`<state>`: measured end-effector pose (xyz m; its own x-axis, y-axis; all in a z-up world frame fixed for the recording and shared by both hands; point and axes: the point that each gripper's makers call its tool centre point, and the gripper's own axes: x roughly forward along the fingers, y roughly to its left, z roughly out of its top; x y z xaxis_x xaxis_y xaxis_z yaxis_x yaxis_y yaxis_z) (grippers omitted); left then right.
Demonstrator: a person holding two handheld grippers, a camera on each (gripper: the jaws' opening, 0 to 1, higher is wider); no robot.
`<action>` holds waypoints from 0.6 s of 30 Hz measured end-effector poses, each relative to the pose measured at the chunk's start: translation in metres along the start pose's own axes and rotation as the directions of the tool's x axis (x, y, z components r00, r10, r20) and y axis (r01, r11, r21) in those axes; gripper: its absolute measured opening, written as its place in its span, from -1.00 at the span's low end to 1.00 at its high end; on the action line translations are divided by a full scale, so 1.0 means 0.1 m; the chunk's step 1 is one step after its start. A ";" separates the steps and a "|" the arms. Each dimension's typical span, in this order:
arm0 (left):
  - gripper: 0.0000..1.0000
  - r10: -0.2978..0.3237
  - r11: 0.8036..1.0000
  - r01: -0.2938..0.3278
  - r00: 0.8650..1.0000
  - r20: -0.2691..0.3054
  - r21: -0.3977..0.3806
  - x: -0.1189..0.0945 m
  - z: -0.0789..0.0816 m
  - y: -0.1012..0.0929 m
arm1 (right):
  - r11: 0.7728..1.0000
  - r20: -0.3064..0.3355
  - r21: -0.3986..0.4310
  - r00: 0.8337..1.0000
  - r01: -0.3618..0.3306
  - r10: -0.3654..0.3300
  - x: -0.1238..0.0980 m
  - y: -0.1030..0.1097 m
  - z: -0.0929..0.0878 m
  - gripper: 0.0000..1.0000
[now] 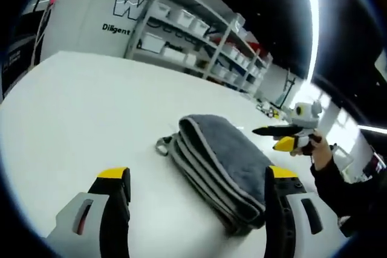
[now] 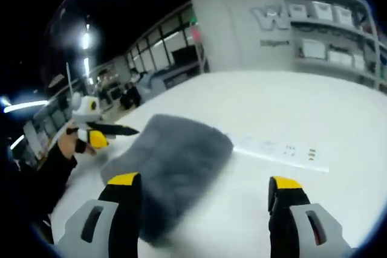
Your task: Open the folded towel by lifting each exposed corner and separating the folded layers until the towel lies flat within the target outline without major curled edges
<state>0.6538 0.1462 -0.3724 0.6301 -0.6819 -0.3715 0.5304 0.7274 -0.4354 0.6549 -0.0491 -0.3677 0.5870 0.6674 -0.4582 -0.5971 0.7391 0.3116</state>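
**Towel still folded, both grippers on approach**

Grey towel (image 1: 217, 164) lies folded in stacked layers on the white table (image 1: 78, 107), a hang loop at one corner. Left gripper (image 1: 199, 188) and right gripper (image 2: 205, 194) hover with jaws spread, pinching nothing. Best start, I judge: pinch only the topmost layer at an exposed corner, lift and peel slowly. Wall lettering (image 1: 115, 28) reads "Diligent"; a large "W" above. Table sheet (image 2: 284, 149) illegible.

A lab or workshop hall: metal shelving (image 1: 199, 40) stacked with white storage bins, a lettered wall (image 1: 91, 10), and a broad white tabletop (image 1: 78, 107).
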 end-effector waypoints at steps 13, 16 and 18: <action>0.70 -0.039 0.997 0.036 0.999 -0.037 -0.061 0.06 -0.26 -0.24 | 0.996 0.003 0.084 0.999 -0.038 0.038 0.14 -0.06 -0.05 0.49; 0.62 -0.045 0.995 0.042 0.999 -0.031 -0.086 0.08 -0.23 -0.19 | 0.993 -0.005 0.103 0.998 -0.060 0.061 0.17 -0.03 -0.07 0.52; 0.61 -0.048 0.995 0.045 0.998 -0.029 -0.093 0.08 -0.20 -0.17 | 0.992 -0.009 0.108 0.998 -0.068 0.069 0.20 -0.02 -0.09 0.52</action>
<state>0.6387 0.1267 -0.3845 0.5871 -0.7180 -0.3738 0.5034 0.6855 -0.5260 0.6629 -0.0382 -0.3850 0.5394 0.7161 -0.4430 -0.5728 0.6977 0.4304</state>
